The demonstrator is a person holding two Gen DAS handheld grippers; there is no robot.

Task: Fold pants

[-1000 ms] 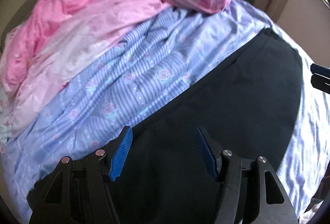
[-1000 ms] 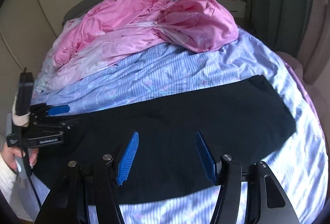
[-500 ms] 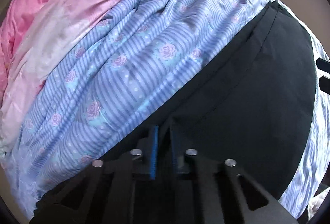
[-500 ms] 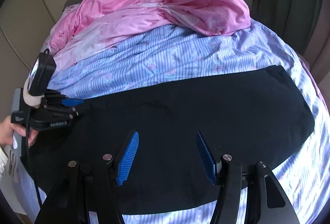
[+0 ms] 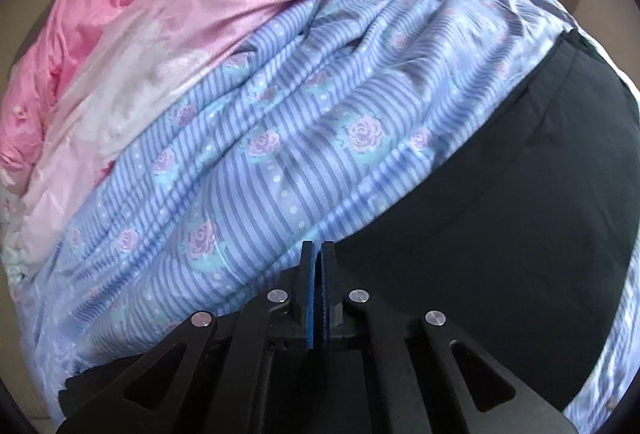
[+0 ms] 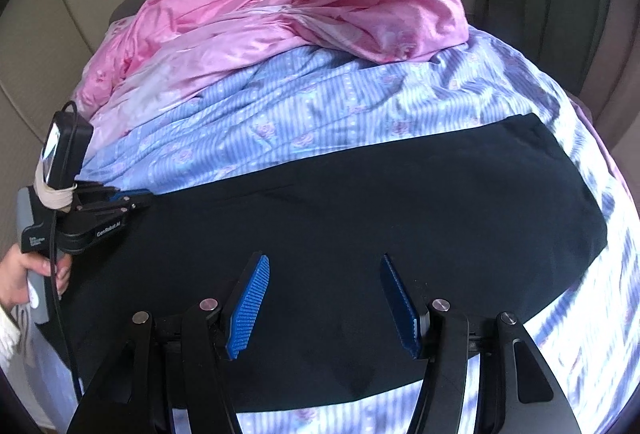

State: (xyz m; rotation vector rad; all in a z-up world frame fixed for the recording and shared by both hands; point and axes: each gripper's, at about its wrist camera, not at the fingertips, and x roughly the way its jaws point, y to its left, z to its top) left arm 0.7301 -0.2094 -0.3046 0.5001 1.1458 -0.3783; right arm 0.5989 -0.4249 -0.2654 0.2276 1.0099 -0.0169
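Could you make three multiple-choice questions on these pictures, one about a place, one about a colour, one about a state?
1. Where do the black pants lie?
A. on the striped blue sheet
B. on the pink quilt
C. on the floor

2. What colour are the pads of the right claw?
A. red
B. blue
C. white

3. How does the left claw stand?
A. wide open
B. half open
C. shut

Key: 1 A, the sheet shows all around the pants. 2 B, both ribbed pads are blue. 3 C, its two pads meet at the far edge of the pants; whether cloth is caught between them cannot be seen.
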